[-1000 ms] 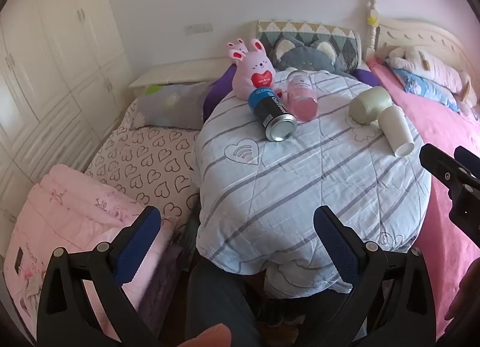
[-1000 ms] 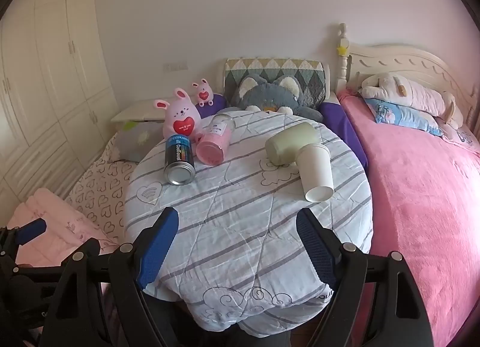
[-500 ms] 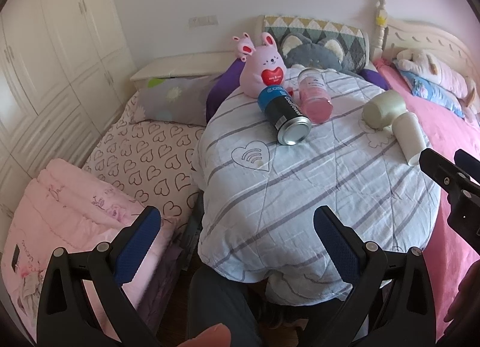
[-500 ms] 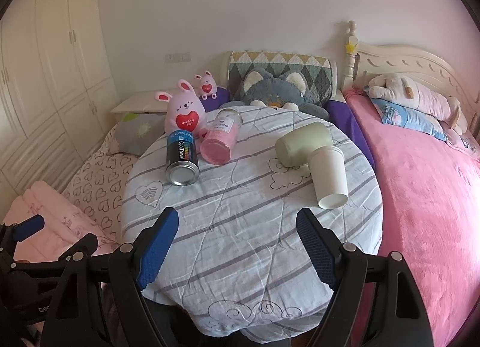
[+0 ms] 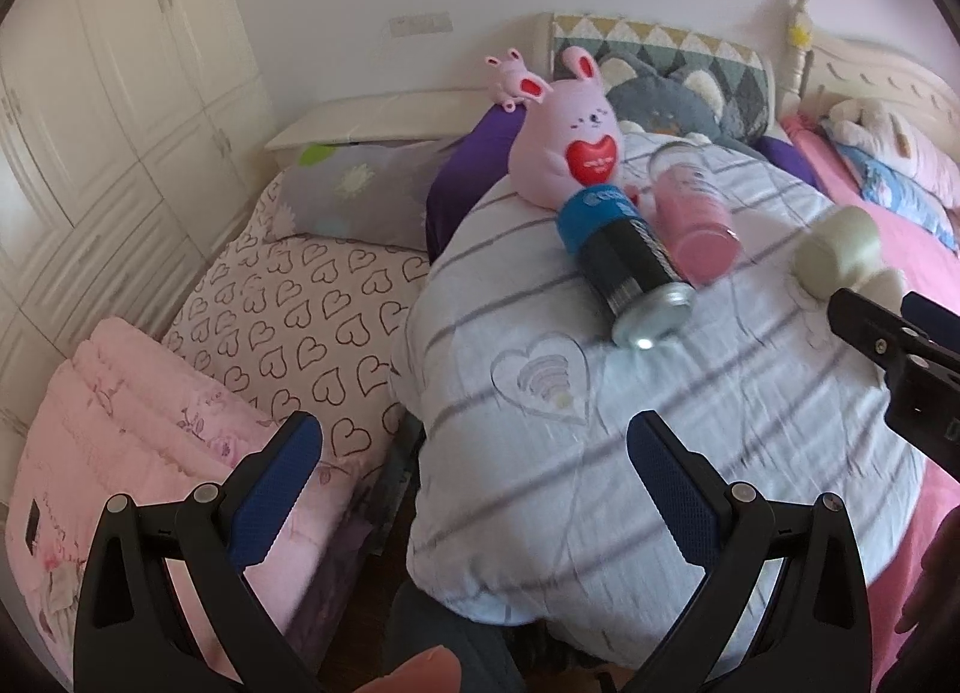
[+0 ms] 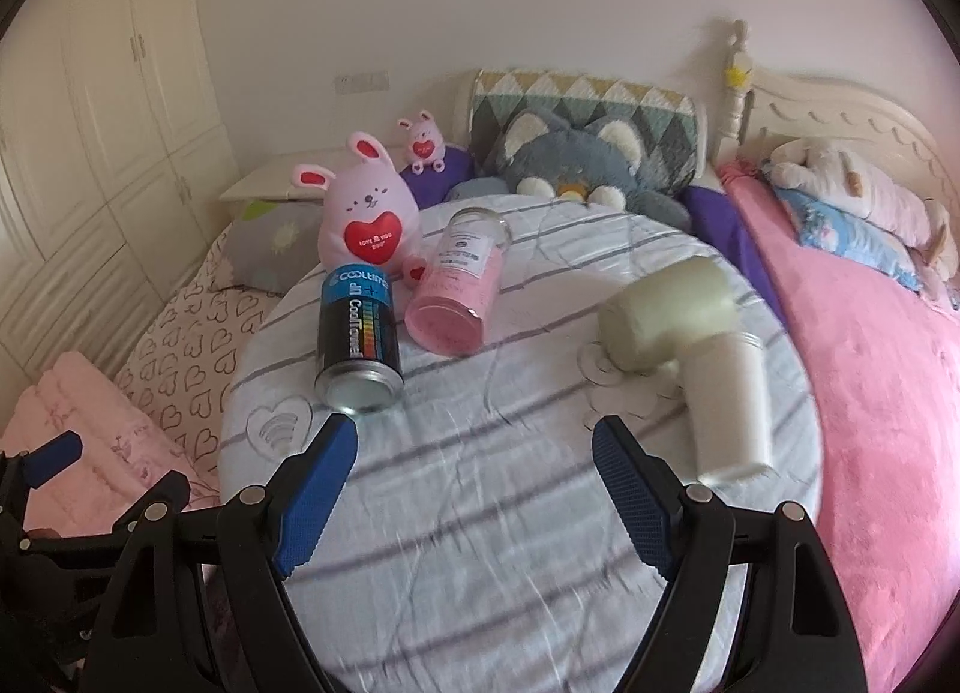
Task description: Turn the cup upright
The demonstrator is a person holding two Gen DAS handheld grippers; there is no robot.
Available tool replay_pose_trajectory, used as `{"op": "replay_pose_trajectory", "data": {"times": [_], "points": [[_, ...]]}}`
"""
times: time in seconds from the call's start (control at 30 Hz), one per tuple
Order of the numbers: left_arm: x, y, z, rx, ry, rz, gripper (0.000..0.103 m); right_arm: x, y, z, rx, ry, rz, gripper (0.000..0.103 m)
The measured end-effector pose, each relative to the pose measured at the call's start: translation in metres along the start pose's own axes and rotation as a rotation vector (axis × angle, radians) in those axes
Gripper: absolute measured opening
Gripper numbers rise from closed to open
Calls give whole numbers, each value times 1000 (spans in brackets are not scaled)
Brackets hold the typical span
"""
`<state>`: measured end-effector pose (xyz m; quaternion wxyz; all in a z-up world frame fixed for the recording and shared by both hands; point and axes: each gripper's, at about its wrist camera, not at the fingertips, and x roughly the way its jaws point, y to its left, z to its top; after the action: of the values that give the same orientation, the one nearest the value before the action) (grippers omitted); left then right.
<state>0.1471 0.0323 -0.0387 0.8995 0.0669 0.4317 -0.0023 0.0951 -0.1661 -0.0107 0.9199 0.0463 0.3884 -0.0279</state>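
Note:
Several cups lie on their sides on a round table under a striped grey cloth (image 6: 480,513). A white paper cup (image 6: 729,405) rests at the right, its mouth toward me. A pale green cup (image 6: 666,315) lies just behind it, touching it. Left of centre are a black and blue can (image 6: 360,345) and a pink tumbler (image 6: 459,291). My right gripper (image 6: 474,465) is open over the near part of the cloth, short of all cups. My left gripper (image 5: 474,453) is open at the table's left edge; the can (image 5: 630,267) and green cup (image 5: 837,255) lie ahead.
A pink bunny plush (image 6: 366,225) sits behind the can. A bed with a pink blanket (image 6: 870,393) runs along the right, with pillows and plush toys at the headboard. A heart-print mattress (image 5: 288,327) and folded pink quilt (image 5: 120,441) lie left. White wardrobes (image 5: 90,93) line the left wall.
Both grippers have moved forward toward the table, so the cups look larger and closer. Both stay open. No cup has moved.

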Motion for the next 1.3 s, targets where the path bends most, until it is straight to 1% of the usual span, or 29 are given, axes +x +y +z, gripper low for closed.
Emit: {"op": "replay_pose_trajectory", "data": {"times": [0.2,0.43,0.7,0.8,0.9,0.97,1.0,1.13,1.3], "points": [[41,5,26,-22,29,17,103,52,2,28,18,61,32,82],[77,6,45,-37,58,8,103,110,-4,53,77,137,61,82],[103,3,52,-34,89,-10,103,160,-8,74,144,213,96,82],[109,2,52,-33,98,-14,103,176,-6,77,154,240,88,82],[113,2,50,-34,105,-16,103,186,-4,76,158,259,76,82],[114,2,50,-33,109,-16,103,190,-3,75,156,265,66,75],[115,2,50,-33,111,-17,103,193,-2,75,155,272,75,73],[114,2,49,-32,113,-21,103,192,4,75,117,264,51,72],[107,2,48,-30,107,-21,103,189,-2,76,114,252,69,72]]}}
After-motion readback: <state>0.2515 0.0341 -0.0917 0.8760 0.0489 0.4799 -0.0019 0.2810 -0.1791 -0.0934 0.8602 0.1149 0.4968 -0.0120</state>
